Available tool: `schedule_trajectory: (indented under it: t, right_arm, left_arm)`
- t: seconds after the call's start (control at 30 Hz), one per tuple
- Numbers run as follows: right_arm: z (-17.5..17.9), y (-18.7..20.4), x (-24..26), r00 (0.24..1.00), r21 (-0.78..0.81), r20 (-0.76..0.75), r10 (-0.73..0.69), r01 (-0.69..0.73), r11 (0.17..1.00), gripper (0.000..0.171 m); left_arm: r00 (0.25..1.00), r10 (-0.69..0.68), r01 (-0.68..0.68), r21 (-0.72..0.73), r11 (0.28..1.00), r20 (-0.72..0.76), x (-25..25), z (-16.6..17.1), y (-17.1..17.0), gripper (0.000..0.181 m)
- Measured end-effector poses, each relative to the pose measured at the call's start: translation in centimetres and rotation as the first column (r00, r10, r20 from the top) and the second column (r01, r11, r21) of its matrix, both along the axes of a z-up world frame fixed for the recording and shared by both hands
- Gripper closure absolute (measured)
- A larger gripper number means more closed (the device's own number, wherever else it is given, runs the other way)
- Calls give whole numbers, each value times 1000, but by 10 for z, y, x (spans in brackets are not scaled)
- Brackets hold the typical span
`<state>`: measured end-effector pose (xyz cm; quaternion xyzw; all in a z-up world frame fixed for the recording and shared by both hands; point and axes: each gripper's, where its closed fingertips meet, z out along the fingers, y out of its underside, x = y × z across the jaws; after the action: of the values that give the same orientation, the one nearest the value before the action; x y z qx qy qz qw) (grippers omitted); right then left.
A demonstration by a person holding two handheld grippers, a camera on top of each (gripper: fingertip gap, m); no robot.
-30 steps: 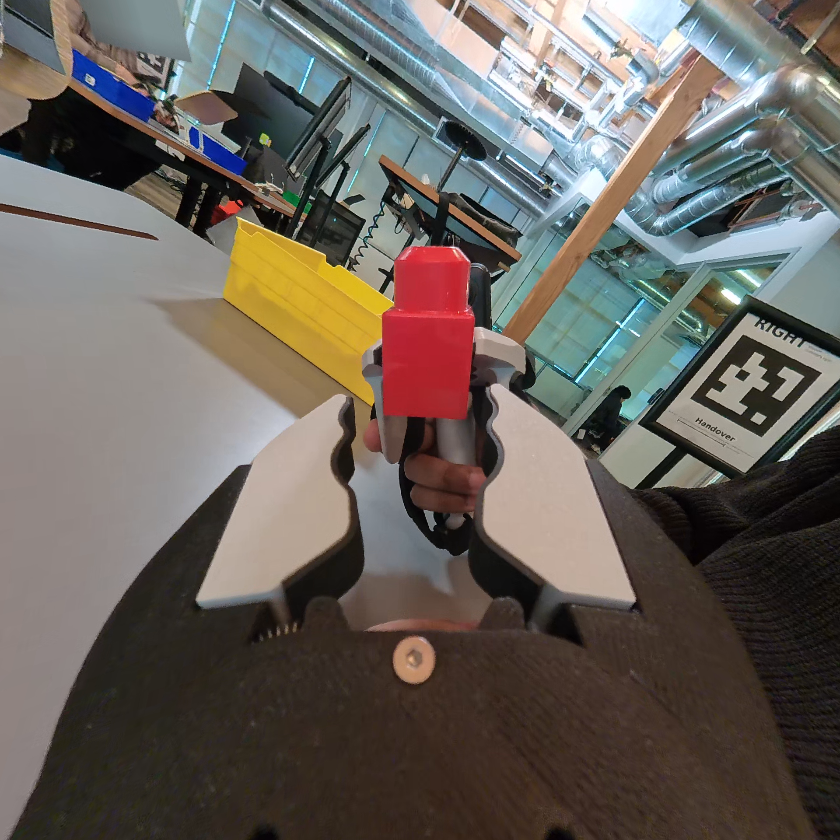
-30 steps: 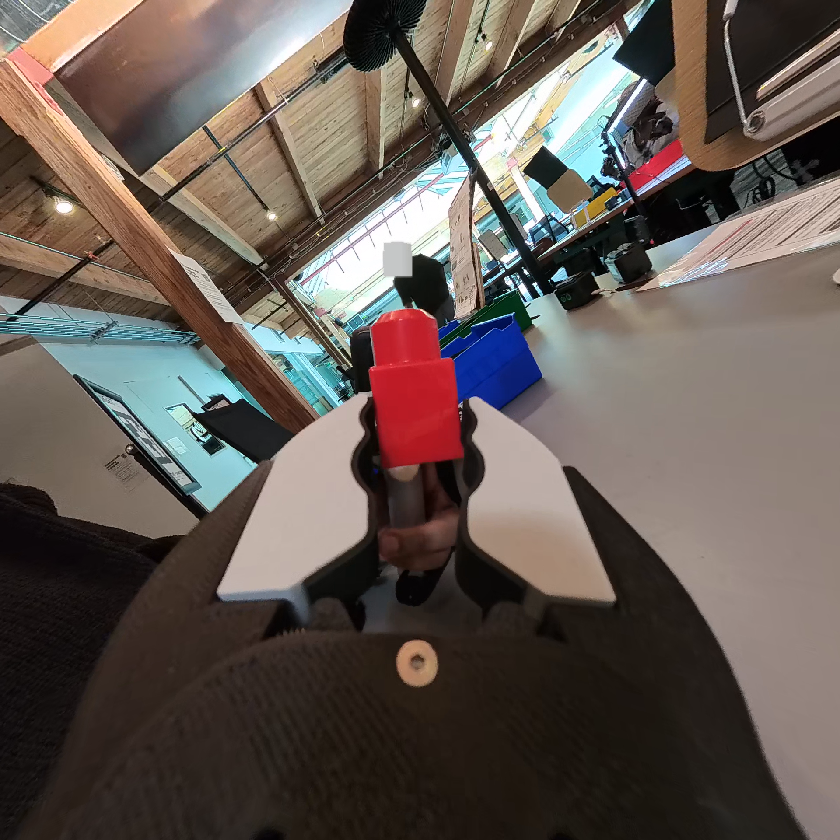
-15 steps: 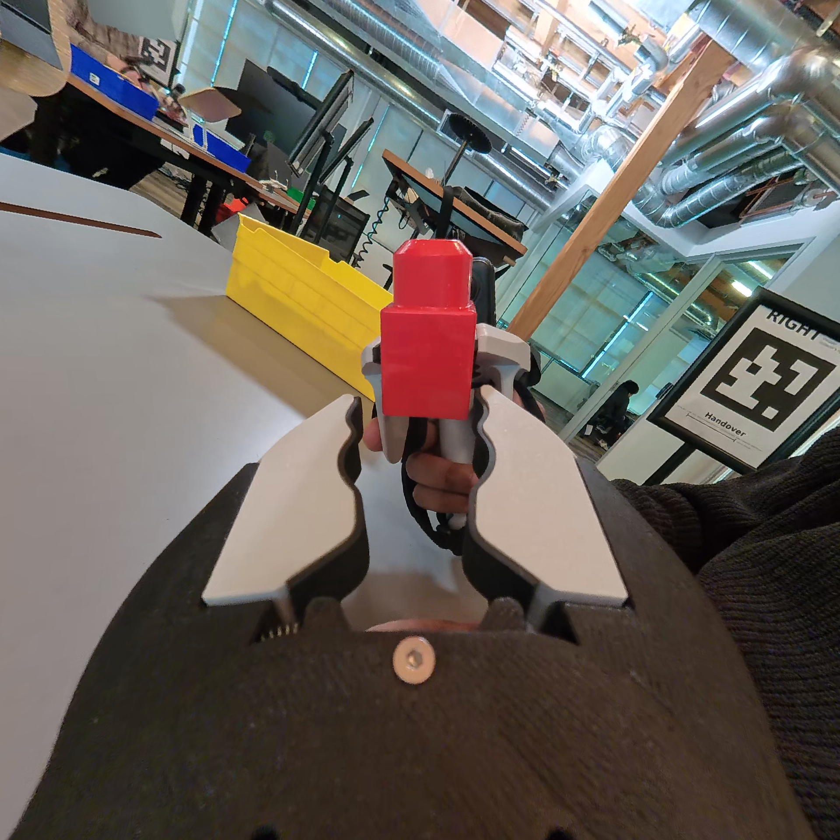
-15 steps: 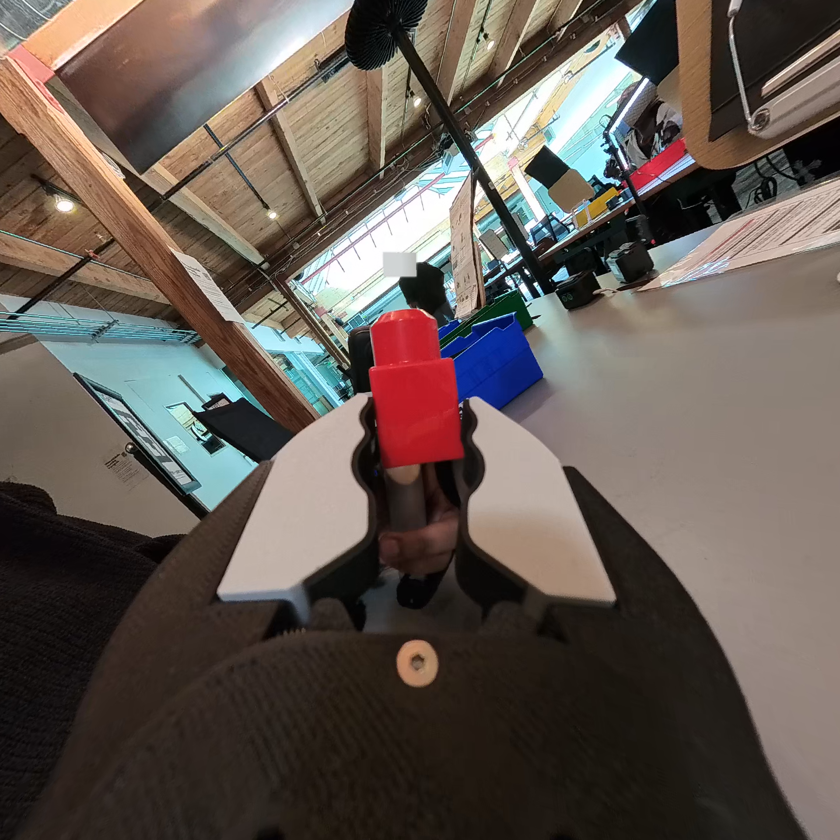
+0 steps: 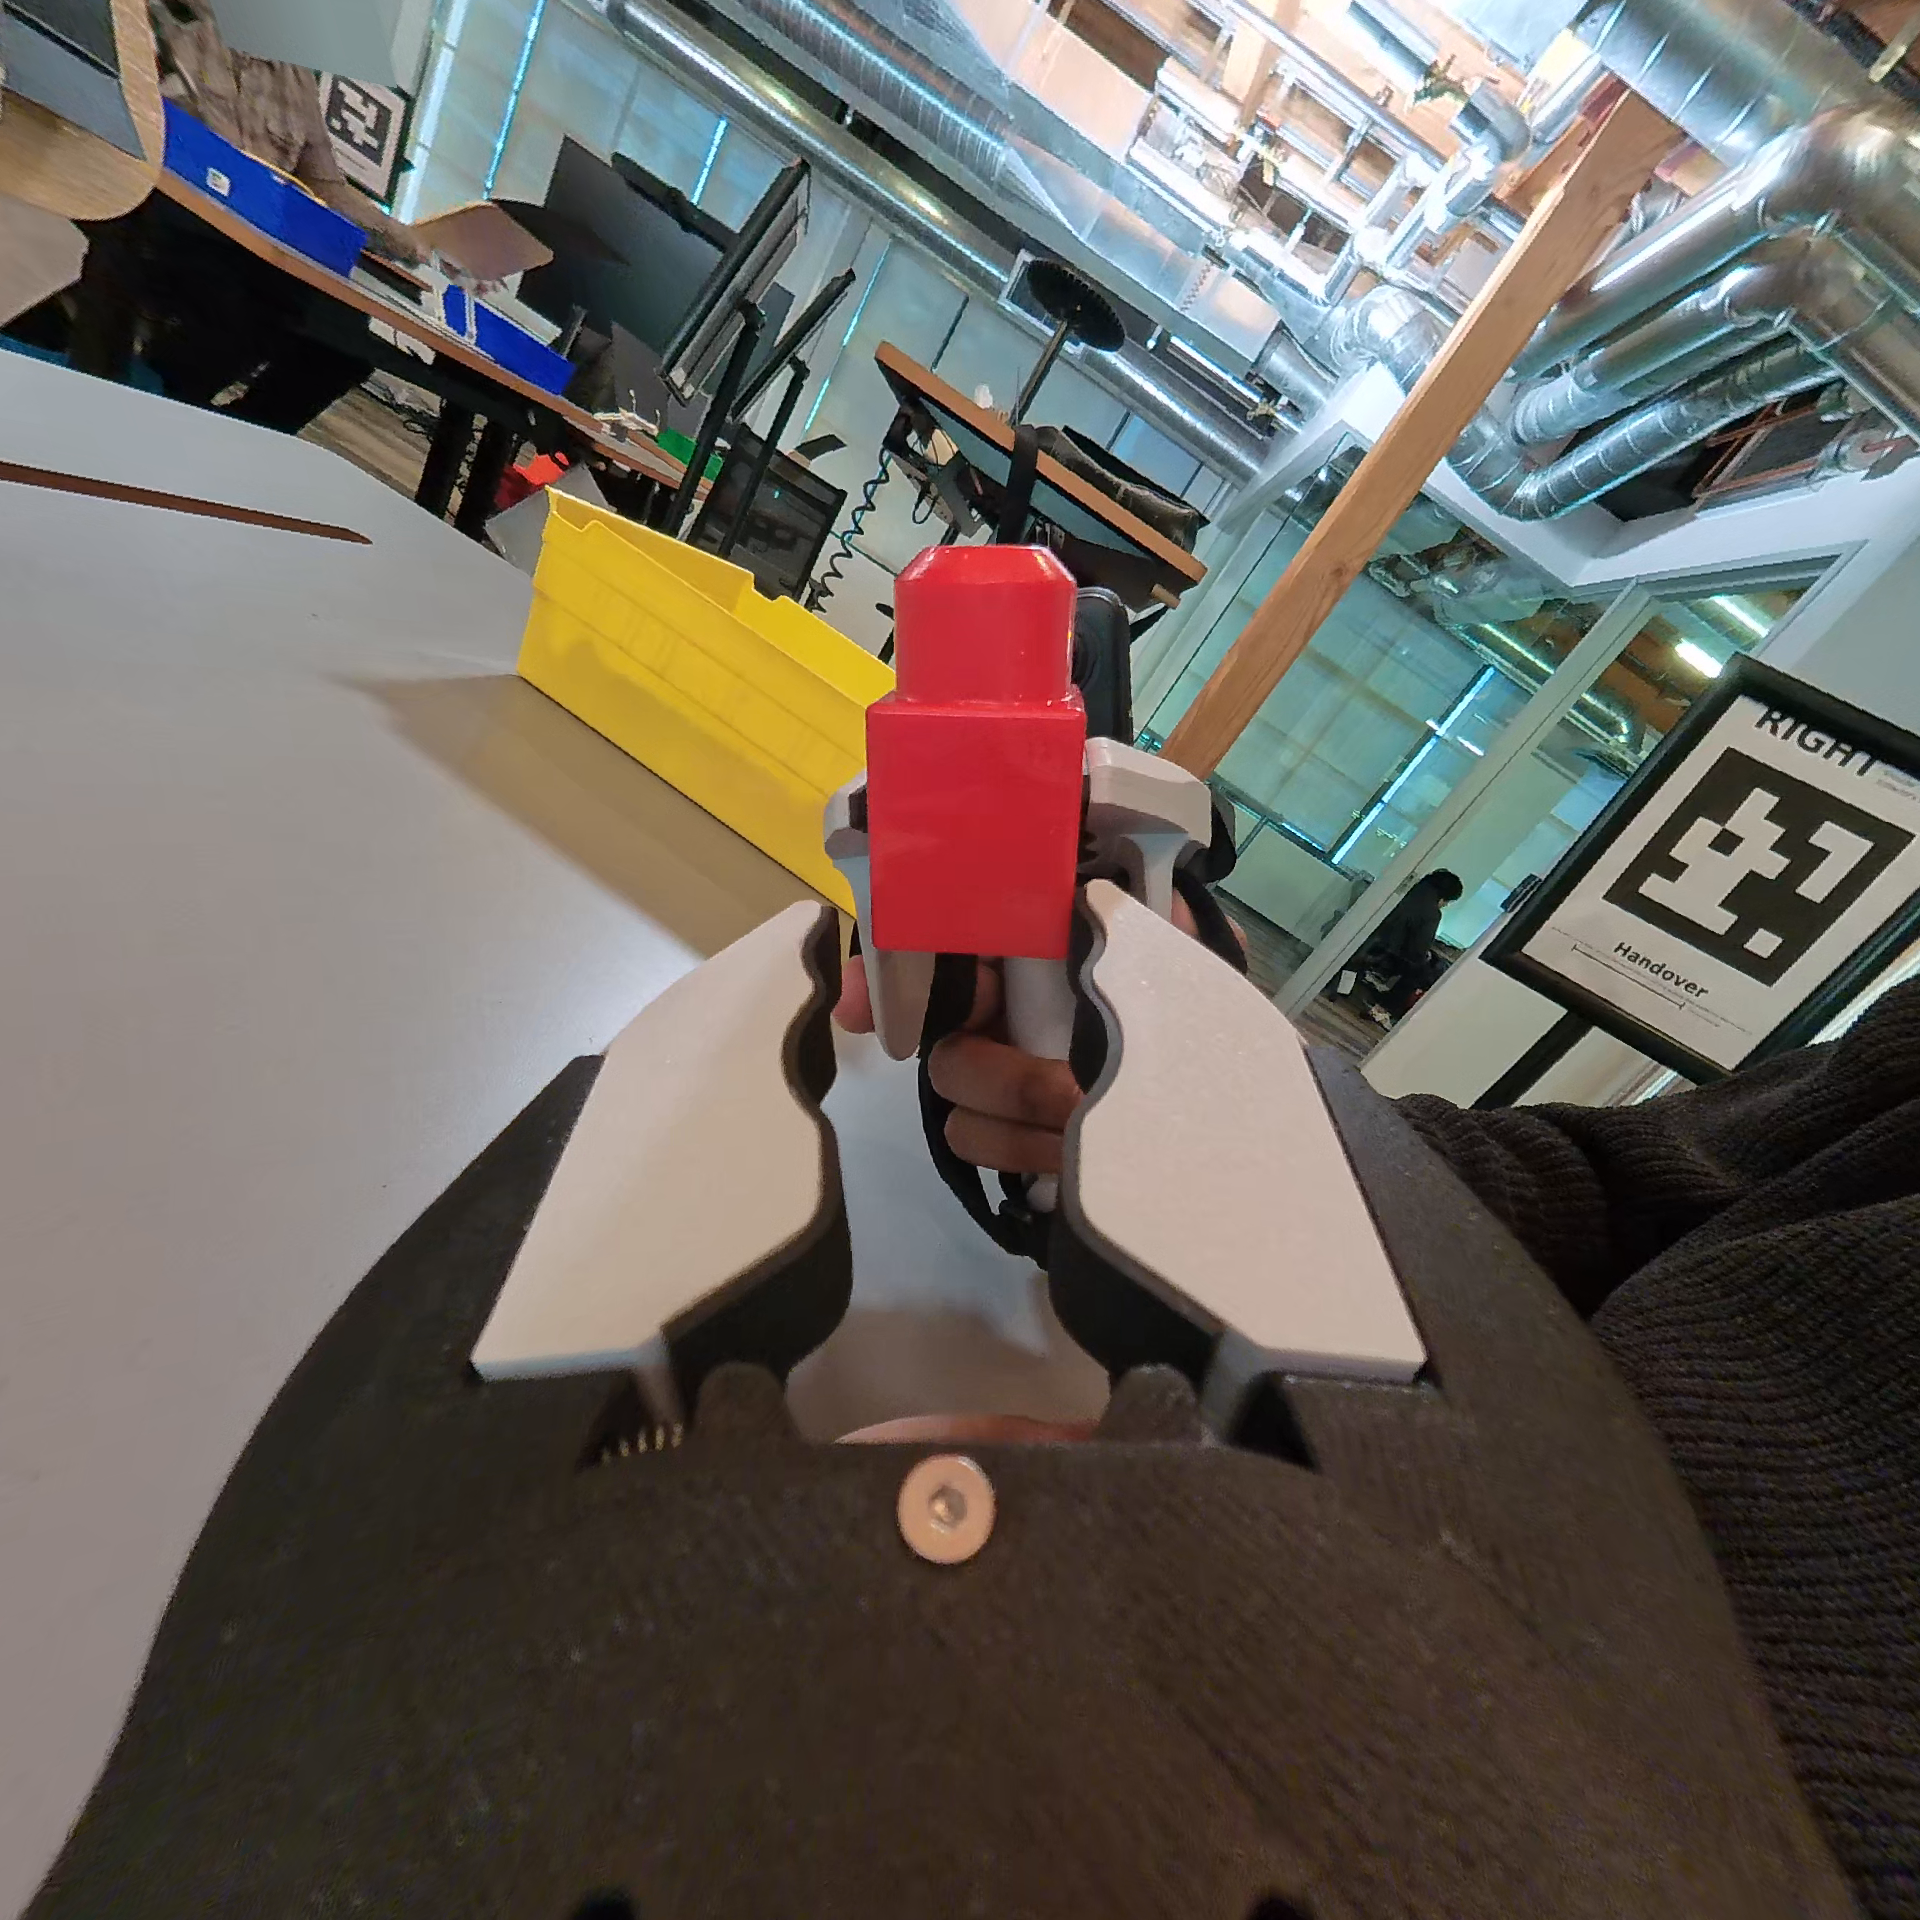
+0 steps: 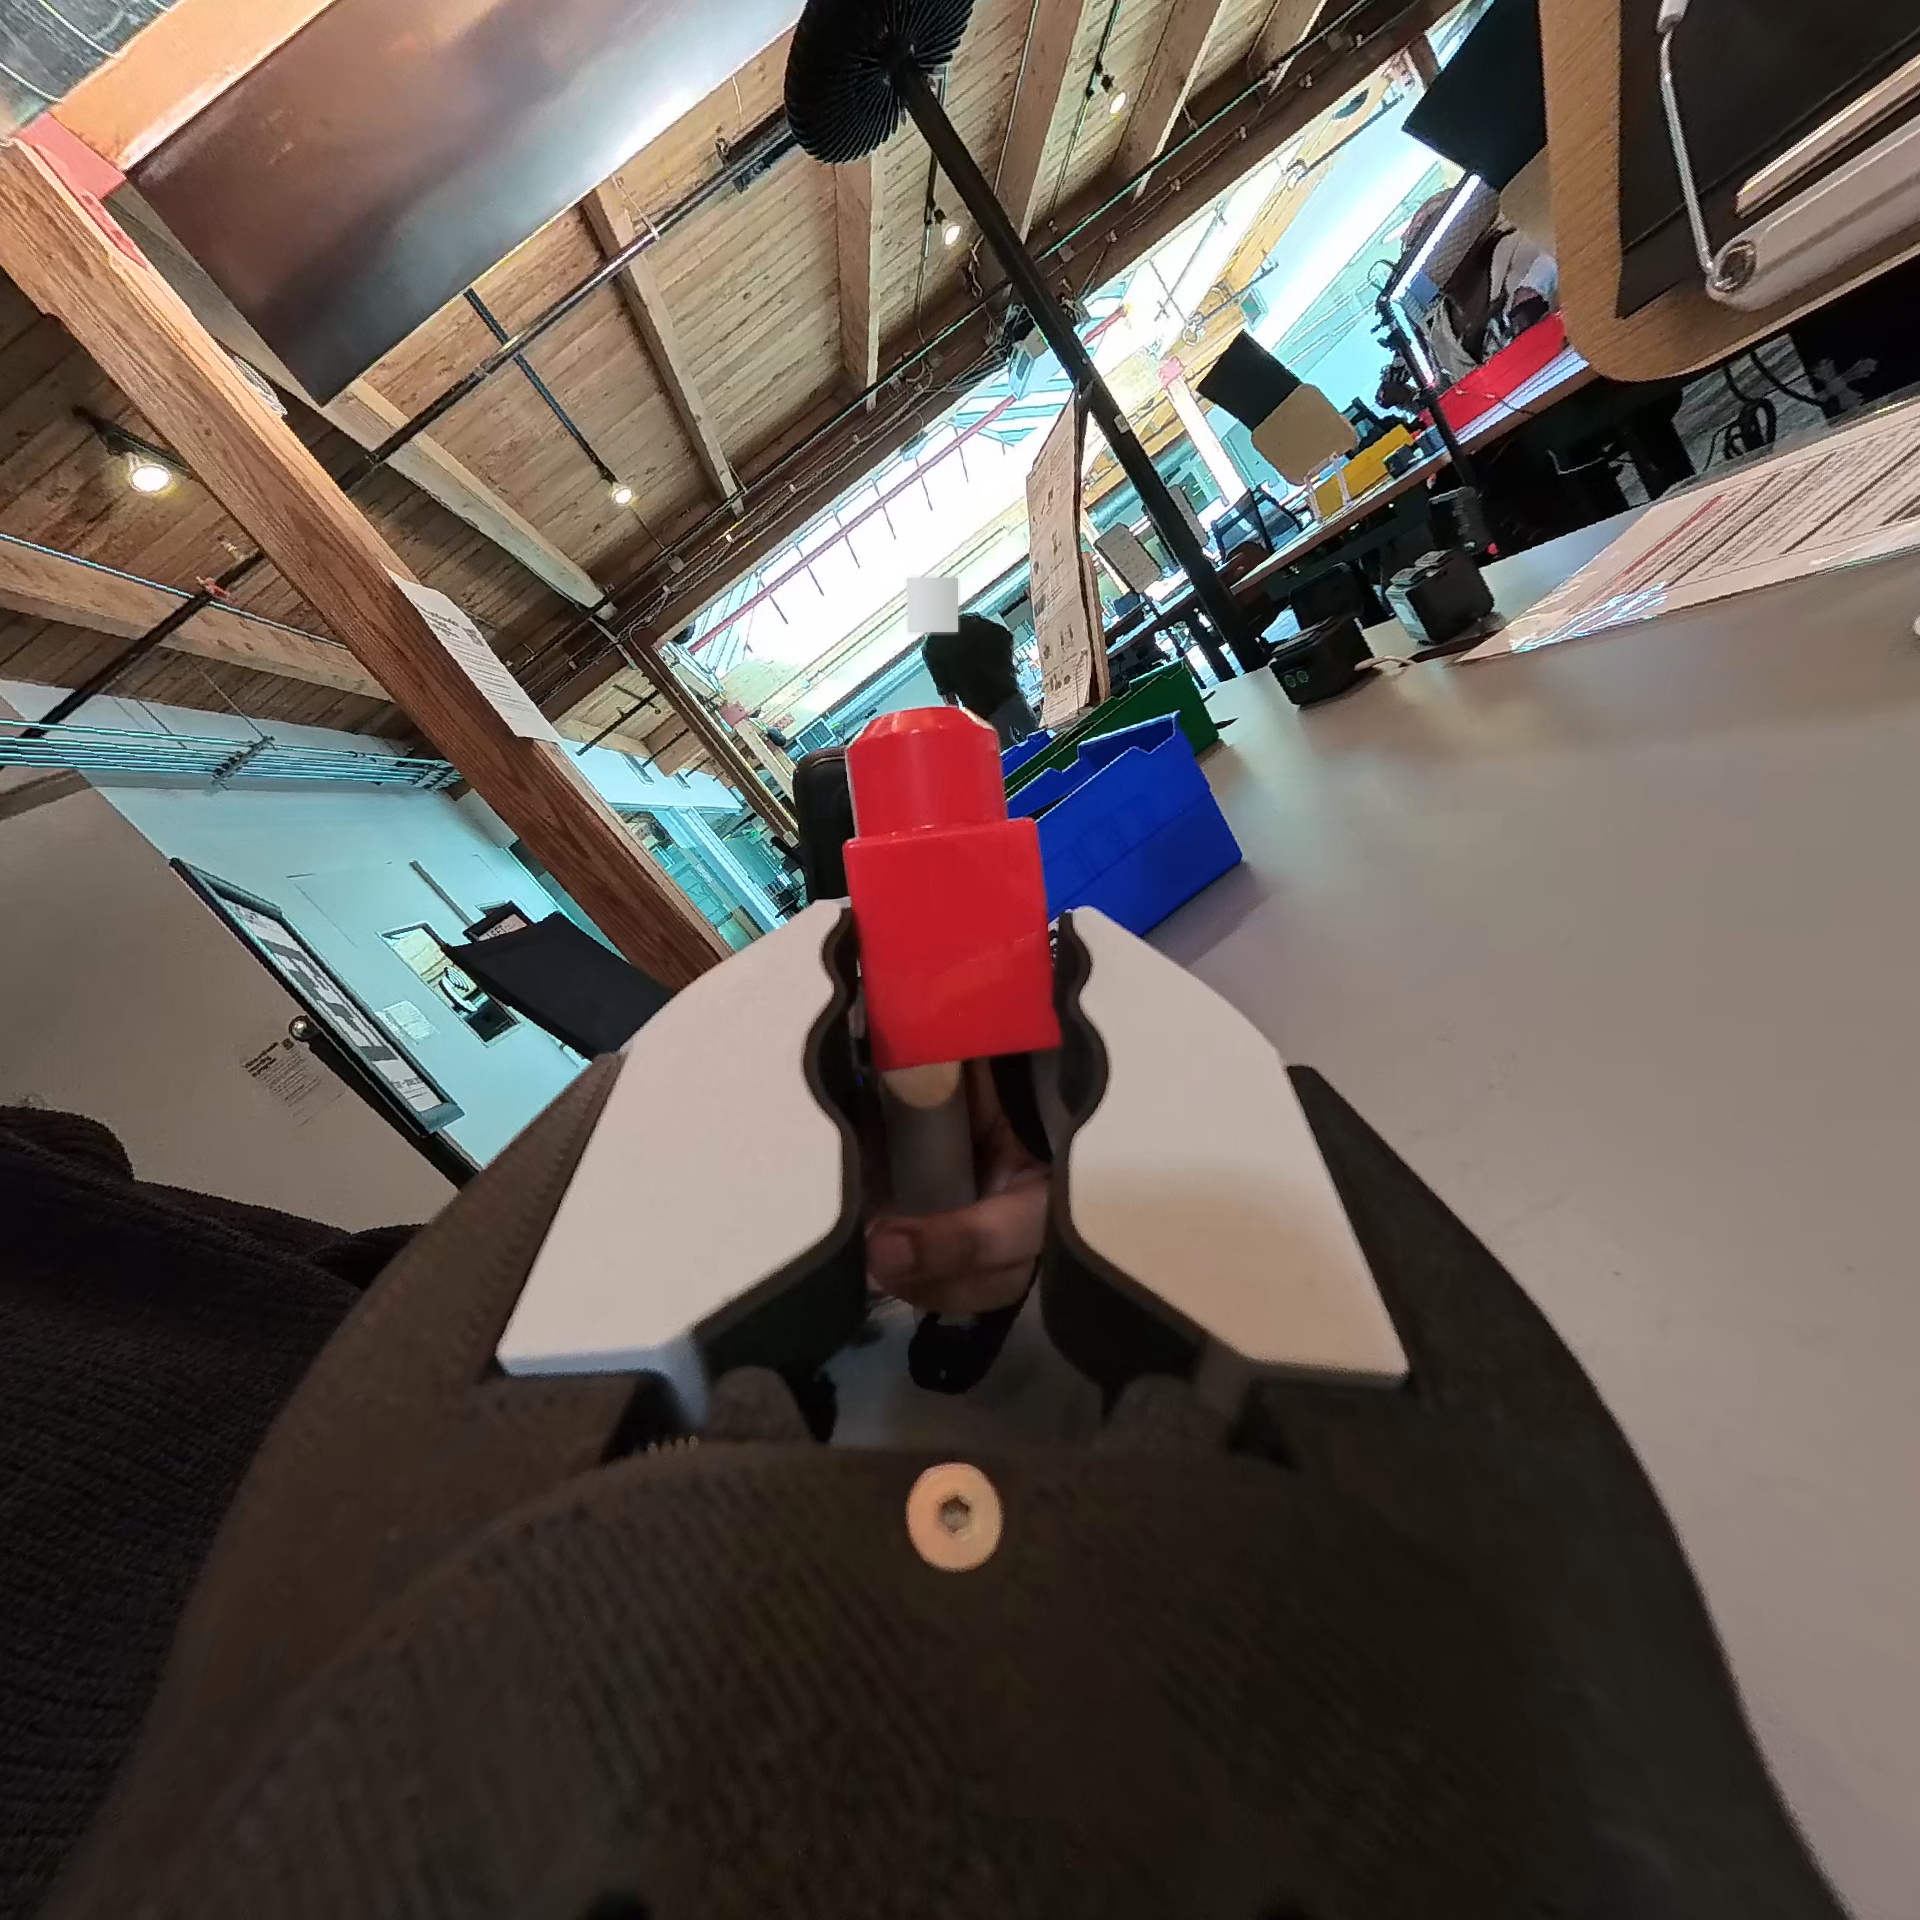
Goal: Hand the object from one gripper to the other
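Observation:
A red block (image 5: 971,821) with a round stud on top is held upright above the grey table. My right gripper (image 6: 951,935) is shut on the block (image 6: 945,935), its pads against both sides. In the left wrist view the right gripper's grey fingers (image 5: 1138,821) show on either side of the block, with a hand below. My left gripper (image 5: 951,935) faces it, open, its two pads flanking the block's lower edge with little gap. A grey finger (image 6: 920,1132) of the left gripper shows under the block in the right wrist view.
A yellow bin (image 5: 686,665) stands on the grey table (image 5: 260,831) behind the block. A blue bin (image 6: 1127,821) with a green one behind it stands on the table (image 6: 1558,987). A framed marker sign (image 5: 1756,883) stands at the right. Dark sleeves (image 5: 1714,1247) border both views. My left and right fingertips are right by each other.
My left gripper's jaws have narrowed a little around the block's lower part. The right gripper still holds the block in the same place.

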<state>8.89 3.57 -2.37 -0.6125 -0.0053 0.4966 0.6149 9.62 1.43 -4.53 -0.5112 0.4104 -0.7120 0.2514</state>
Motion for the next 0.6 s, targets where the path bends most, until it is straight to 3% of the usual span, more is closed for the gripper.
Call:
schedule_trajectory:
  t: [0.6]
  right_arm:
    - [-1, 1, 0, 1000, -5, -7, 0, 0, 1000, 135]
  left_arm:
    - [1000, 1, -1, 4, 1000, 1, 0, 0, -1, 141]
